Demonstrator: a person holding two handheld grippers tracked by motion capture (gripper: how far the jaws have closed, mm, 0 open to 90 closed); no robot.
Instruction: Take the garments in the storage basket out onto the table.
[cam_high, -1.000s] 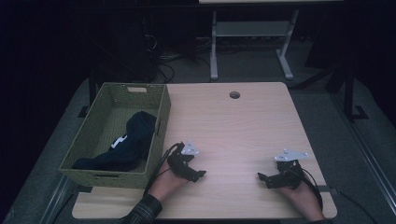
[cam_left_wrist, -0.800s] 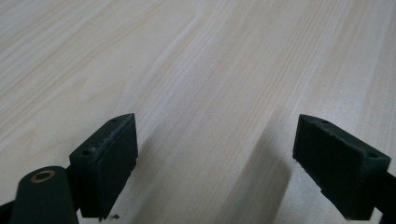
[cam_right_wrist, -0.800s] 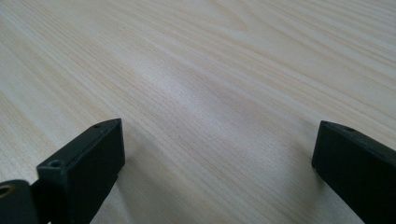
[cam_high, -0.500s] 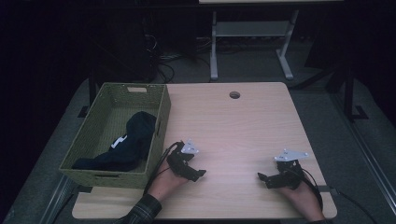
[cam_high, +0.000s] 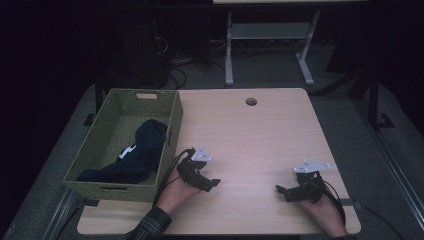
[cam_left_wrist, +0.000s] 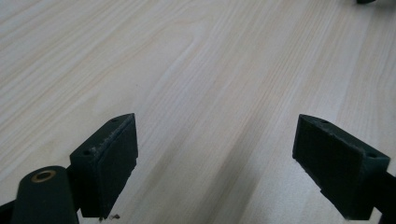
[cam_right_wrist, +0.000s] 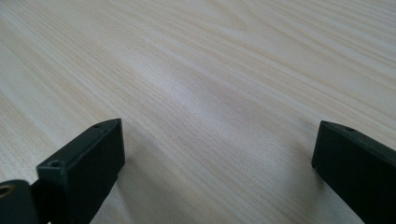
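Left tongs and right tongs rest low on the table, jaws spread wide, empty (likely parked). Dark cloth in basket, just outboard of left tongs.

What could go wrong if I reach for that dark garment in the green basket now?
The left gripper rests open on the table right beside the basket, so lifting it over the near wall could snag the rim or push the basket towards the table's left edge. The dark garment lies bunched, so the jaws may catch one fold and drag the rest. The right gripper sits far off, likely too far to steady it.
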